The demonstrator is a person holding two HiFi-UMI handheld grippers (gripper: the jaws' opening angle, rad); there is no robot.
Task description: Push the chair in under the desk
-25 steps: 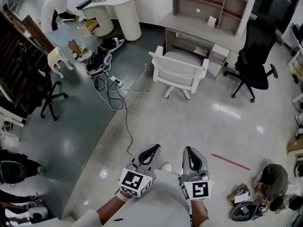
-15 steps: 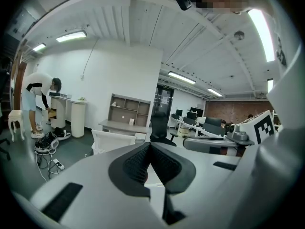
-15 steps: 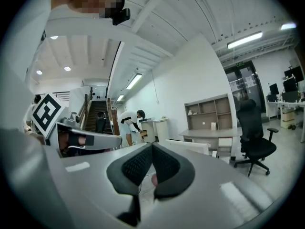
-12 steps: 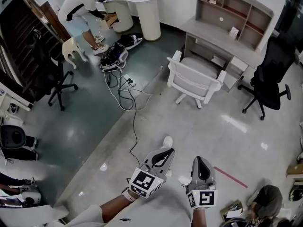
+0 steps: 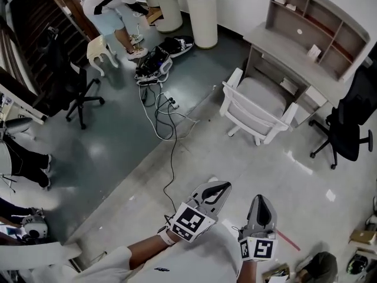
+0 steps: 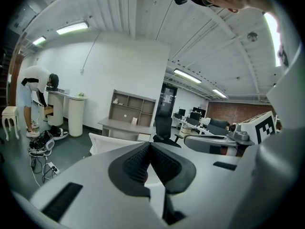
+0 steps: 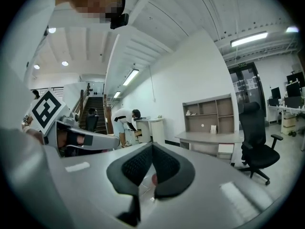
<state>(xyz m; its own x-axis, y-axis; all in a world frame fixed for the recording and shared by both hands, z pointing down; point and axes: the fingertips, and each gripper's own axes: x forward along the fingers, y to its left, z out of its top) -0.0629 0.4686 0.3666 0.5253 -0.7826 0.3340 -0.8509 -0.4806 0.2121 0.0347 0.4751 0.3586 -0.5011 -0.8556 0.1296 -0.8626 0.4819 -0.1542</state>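
Observation:
A white armchair (image 5: 256, 111) stands on the pale floor, its back toward me and its seat facing the grey desk (image 5: 281, 50) with shelves. It is pulled out from the desk. Both grippers are held low in front of me, well short of the chair. My left gripper (image 5: 227, 184) is shut with nothing in it, and so is my right gripper (image 5: 261, 198). In the left gripper view, the closed jaws (image 6: 150, 144) point toward the chair's back (image 6: 102, 143) and the desk (image 6: 125, 124). The right gripper view shows its closed pads (image 7: 152, 148) with the desk (image 7: 214, 137) beyond.
A black office chair (image 5: 352, 128) stands right of the desk. Cables and a power strip (image 5: 164, 106) trail over the floor to the left, near bags (image 5: 154, 63). A person (image 5: 115, 5) bends at a white counter (image 5: 203, 5). Another black chair (image 5: 73, 84) is at left.
In the head view, the chair and desk have slid to the right and lower, and both grippers sit lower right. Both grippers have stayed shut and empty.

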